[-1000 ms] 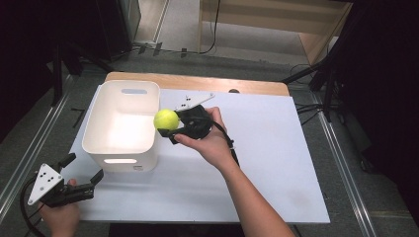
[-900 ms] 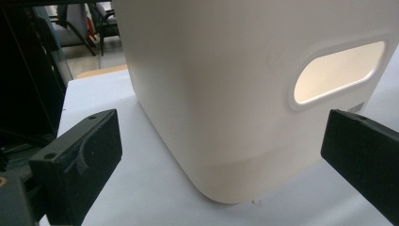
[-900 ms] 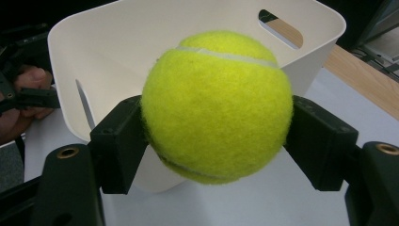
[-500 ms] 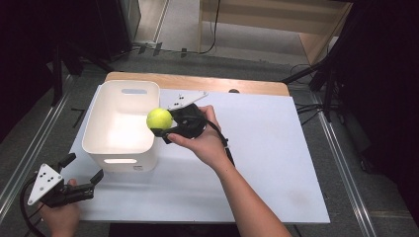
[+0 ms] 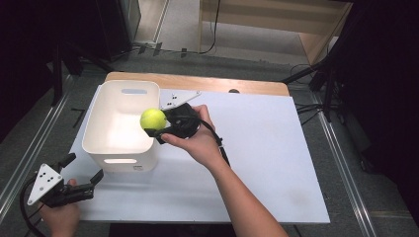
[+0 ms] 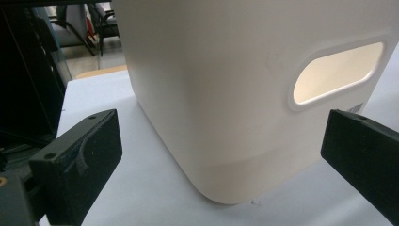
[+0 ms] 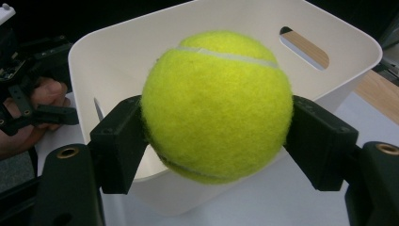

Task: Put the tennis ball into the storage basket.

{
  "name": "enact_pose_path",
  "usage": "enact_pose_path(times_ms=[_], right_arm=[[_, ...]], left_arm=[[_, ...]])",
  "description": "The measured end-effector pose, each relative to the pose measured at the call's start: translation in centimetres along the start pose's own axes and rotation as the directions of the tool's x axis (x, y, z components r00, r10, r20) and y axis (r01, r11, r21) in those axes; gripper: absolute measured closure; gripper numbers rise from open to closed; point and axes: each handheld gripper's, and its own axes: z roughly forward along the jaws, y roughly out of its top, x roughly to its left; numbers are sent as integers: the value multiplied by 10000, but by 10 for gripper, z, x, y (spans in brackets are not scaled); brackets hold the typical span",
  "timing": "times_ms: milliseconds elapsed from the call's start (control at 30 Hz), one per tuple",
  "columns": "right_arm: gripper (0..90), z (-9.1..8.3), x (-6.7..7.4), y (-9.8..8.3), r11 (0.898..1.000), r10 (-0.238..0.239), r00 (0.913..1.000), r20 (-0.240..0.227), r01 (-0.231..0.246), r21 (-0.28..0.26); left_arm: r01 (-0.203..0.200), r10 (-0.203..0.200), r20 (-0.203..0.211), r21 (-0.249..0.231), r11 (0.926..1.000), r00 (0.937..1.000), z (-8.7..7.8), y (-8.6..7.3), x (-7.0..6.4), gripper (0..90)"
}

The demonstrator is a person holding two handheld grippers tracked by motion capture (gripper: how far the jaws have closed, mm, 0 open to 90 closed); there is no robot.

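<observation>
Fuzzy yellow-green tennis ball [image 7: 217,106] (one white seam).

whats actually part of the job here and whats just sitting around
In the job:
- tennis ball, clamped in the right gripper
- white bin

Lying about:
- left gripper, open, idle near the bin
- small white plate behind the hand

The tennis ball [image 5: 153,119] was fuzzy, bright yellow-green with a pale seam curving across its top. It sat pinched between two black pads, hanging right over the near-right rim of the empty white bin [image 5: 101,146].
</observation>
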Motion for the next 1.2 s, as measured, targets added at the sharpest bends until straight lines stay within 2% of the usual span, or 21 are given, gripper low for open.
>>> enact_pose_path(times_ms=[700, 800, 967, 1033, 1133, 1200], right_arm=[[247, 18, 8, 2, 9999, -63, 9991, -424, 70, 158], [245, 20, 8, 1, 9997, 2, 9986, -525, 11, 245], [238, 22, 6, -1, 9991, 370, 9959, -821, -354, 219], [218, 22, 6, -1, 9993, 368, 9961, -801, -357, 147], [142, 20, 8, 0, 9992, 390, 9956, -848, -392, -8], [119, 19, 9, 1, 9997, 241, 9959, -871, -248, -75]], left_arm=[[24, -24, -6, -8, 10000, 10000, 0, 0, 0, 0], [23, -23, -3, -17, 10000, 10000, 0, 0, 0, 0], [33, -33, -5, -20, 10000, 10000, 0, 0, 0, 0], [28, -28, -4, -14, 10000, 10000, 0, 0, 0, 0], [44, -44, -18, -12, 10000, 10000, 0, 0, 0, 0], [28, -28, -13, -12, 10000, 10000, 0, 0, 0, 0]])
